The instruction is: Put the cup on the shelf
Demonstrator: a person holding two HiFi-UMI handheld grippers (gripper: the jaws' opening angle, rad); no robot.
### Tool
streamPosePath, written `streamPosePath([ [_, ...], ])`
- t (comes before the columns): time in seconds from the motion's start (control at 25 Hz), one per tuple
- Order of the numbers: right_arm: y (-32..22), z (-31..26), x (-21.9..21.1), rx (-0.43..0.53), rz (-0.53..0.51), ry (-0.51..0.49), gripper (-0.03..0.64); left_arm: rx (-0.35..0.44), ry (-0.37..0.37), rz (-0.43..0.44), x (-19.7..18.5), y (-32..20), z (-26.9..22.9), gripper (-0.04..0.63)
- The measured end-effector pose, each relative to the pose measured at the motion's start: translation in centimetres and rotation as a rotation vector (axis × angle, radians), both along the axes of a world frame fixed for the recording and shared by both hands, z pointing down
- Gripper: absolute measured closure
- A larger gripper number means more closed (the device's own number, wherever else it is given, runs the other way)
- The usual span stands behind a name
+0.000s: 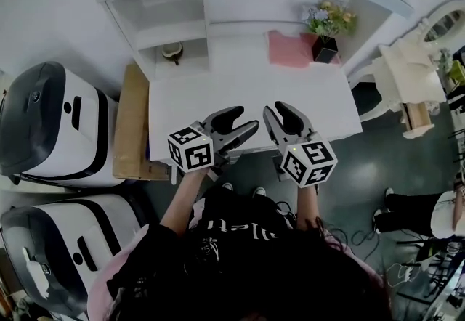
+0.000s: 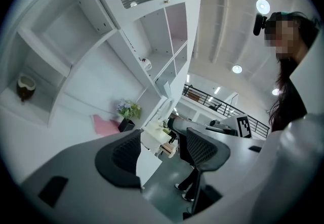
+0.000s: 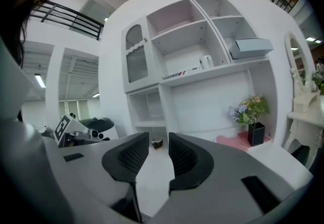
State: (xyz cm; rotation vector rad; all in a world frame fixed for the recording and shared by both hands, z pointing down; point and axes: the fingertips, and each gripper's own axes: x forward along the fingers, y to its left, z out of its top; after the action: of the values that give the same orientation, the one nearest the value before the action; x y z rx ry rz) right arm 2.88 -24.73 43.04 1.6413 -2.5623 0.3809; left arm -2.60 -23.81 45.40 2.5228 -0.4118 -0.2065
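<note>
The cup [image 1: 173,52], a small brown-and-white bowl-like cup, sits in the lowest compartment of the white shelf unit [image 1: 163,3] at the back left of the white desk [image 1: 218,87]. In the left gripper view the cup [image 2: 24,87] shows far off at the left edge. The right gripper view has the cup [image 3: 157,142] in the distance, seen through the gap between the jaws. Both grippers hover over the desk's near edge. My left gripper [image 1: 243,122] is open and empty. My right gripper [image 1: 277,109] is open too, holding nothing.
A black vase of flowers [image 1: 328,25] stands on a pink cloth [image 1: 287,49] at the desk's back right. A brown cardboard box [image 1: 132,123] and white machines [image 1: 51,131] flank the desk on the left. A white dresser [image 1: 403,80] and a person's legs [image 1: 414,214] are at the right.
</note>
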Motion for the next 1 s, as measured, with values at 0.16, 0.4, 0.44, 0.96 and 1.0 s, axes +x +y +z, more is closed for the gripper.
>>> streamPosePath([
  [0.16, 1.8, -0.1, 0.0, 0.011, -0.036, 0.01, 0.482, 0.03, -0.009, -0.04, 0.0, 1.9, -0.6, 0.314],
  [0.4, 5.2, 0.1, 0.7, 0.009, -0.106, -0.002, 0.509, 0.113, -0.071, -0.143, 0.4, 5.1, -1.5, 0.345],
  [0.44, 5.9, 0.1, 0.9, 0.009, -0.117, -0.003, 0.515, 0.127, -0.084, -0.158, 0.6, 5.8, -1.5, 0.353],
  [0.96, 12.7, 1.0, 2.0, 0.007, -0.245, -0.007, 0.546, 0.147, -0.148, -0.299, 0.9, 13.0, 0.4, 0.495],
  [1.0, 13.0, 1.1, 2.0, 0.007, -0.251, -0.006, 0.546, 0.156, -0.15, -0.306, 0.8, 13.4, 0.3, 0.51],
])
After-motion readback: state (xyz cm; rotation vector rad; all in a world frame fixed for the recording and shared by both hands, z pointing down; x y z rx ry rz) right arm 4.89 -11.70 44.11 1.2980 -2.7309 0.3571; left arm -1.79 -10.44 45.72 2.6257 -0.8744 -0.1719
